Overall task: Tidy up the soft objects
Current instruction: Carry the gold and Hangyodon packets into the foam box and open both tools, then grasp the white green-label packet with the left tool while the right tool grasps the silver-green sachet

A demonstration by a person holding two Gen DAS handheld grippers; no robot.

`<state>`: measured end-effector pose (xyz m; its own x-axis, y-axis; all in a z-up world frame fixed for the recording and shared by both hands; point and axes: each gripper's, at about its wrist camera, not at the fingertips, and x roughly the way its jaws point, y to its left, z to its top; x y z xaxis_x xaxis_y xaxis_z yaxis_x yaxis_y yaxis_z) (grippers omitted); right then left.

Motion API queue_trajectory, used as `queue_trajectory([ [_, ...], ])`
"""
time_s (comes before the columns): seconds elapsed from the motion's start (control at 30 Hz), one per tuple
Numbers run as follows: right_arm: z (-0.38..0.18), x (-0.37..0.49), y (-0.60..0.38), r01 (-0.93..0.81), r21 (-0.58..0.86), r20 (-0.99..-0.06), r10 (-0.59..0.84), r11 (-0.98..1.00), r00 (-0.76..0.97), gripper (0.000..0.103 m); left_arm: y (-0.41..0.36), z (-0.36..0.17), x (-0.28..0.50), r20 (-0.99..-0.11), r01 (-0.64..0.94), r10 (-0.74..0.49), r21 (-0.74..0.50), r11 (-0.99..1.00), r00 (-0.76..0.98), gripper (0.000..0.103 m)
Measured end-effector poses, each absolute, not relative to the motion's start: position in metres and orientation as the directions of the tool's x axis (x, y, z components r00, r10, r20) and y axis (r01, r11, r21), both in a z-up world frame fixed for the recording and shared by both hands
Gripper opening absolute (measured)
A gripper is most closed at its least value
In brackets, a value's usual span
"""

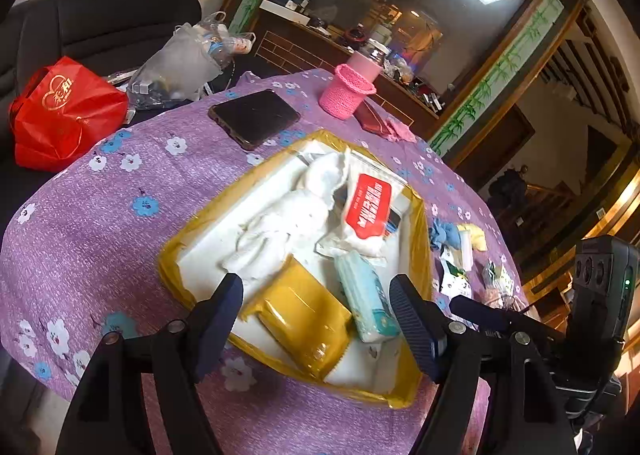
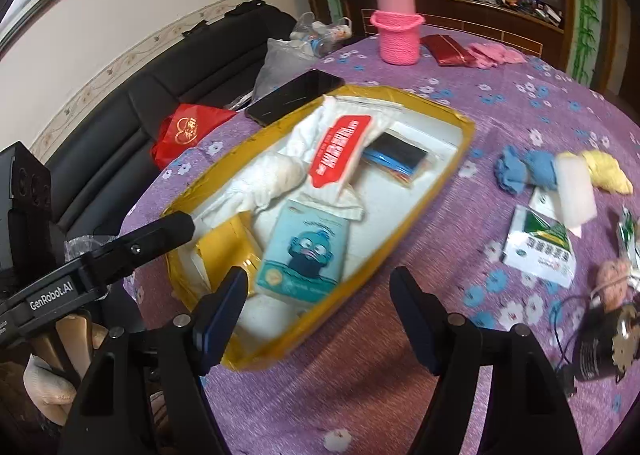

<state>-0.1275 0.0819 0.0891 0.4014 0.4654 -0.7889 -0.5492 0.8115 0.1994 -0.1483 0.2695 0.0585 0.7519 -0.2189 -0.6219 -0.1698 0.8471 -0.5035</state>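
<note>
While both grippers, left [image 1: 316, 321] and right [image 2: 318, 315], hover with fingers released and empty, one shallow yellow-rimmed tray [image 2: 466, 135] on the desk holds one crumpled white cloth [image 1: 288, 211], three soft glossy packets beside it.

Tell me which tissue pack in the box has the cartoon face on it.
The light blue tissue pack, lying nearest the right gripper, shows a dark cartoon face. The white pack with the red label lies farther back; the yellow pack is plain.

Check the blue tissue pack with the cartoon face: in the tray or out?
In. The blue tissue pack lies flat inside the yellow-rimmed tray, beside the yellow packet; neither gripper's fingers touch it.
</note>
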Motion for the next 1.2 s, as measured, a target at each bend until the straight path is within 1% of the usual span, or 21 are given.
queue_trajectory([
  [0.47,0.092,-0.148,0.015,-0.474,0.204,-0.765,0.442,0.856,0.469,0.073,0.216,0.075,-0.157,-0.644,-0.083,-0.249,-0.439,0.895,0.724,0.079],
  [0.8,0.086,-0.170,-0.063,-0.382,0.237,-0.745,0.419,0.893,0.519,0.073,0.162,0.079,-0.162,-0.672,0.019,-0.301,-0.393,0.919,0.677,0.079],
  [0.97,0.078,-0.182,-0.127,-0.299,0.309,-0.737,0.426,0.903,0.525,0.073,0.129,0.075,-0.160,-0.690,0.097,-0.374,-0.406,0.909,0.620,0.079],
  [1.1,0.075,-0.185,-0.176,-0.208,0.317,-0.737,0.379,0.925,0.560,0.073,0.100,0.068,-0.153,-0.710,0.152,-0.425,-0.416,0.896,0.561,0.079],
  [1.2,0.075,-0.183,-0.212,-0.135,0.318,-0.738,0.335,0.938,0.586,0.073,0.083,0.065,-0.146,-0.726,0.178,-0.437,-0.409,0.895,0.531,0.079],
])
